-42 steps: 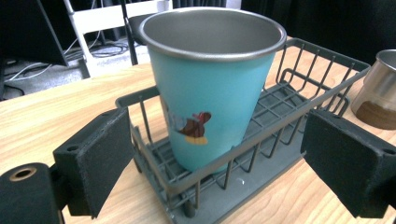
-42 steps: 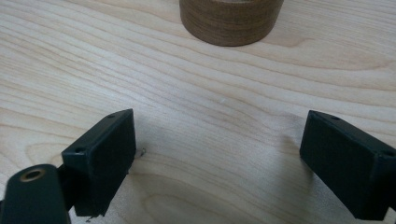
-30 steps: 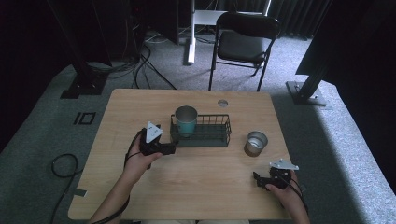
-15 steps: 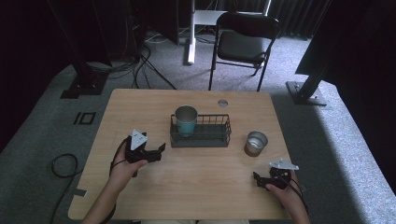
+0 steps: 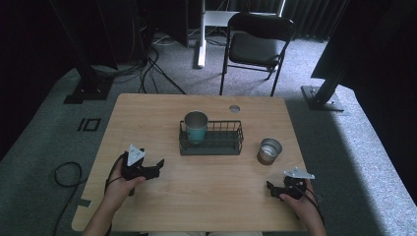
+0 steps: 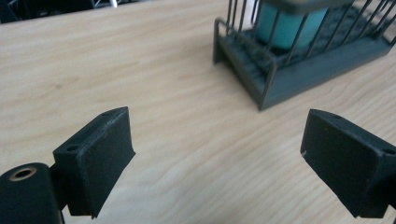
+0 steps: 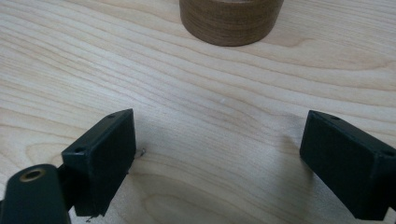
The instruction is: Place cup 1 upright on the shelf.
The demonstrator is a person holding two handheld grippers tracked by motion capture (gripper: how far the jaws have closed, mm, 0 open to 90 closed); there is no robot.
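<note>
A teal cup (image 5: pixel 196 127) with a metal rim stands upright in the left end of a dark wire rack (image 5: pixel 221 146) at the table's middle. A short metal cup (image 5: pixel 269 150) with a wood-grain side (image 7: pixel 231 18) stands on the table right of the rack. My left gripper (image 5: pixel 158 166) lies low at the front left, open and empty, pointing toward the rack's corner (image 6: pixel 266 88), and the teal cup (image 6: pixel 289 25) shows through the bars. My right gripper (image 5: pixel 270 187) rests at the front right, open and empty, just short of the metal cup.
The wooden table (image 5: pixel 147 118) has a small round cable hole (image 5: pixel 234 108) near its far edge. A black folding chair (image 5: pixel 255 46) stands beyond the table, with dark stands and cables on the floor at left and right.
My left gripper has pulled back from the rack's left end toward the front left of the table. The right gripper has stayed where it was.
</note>
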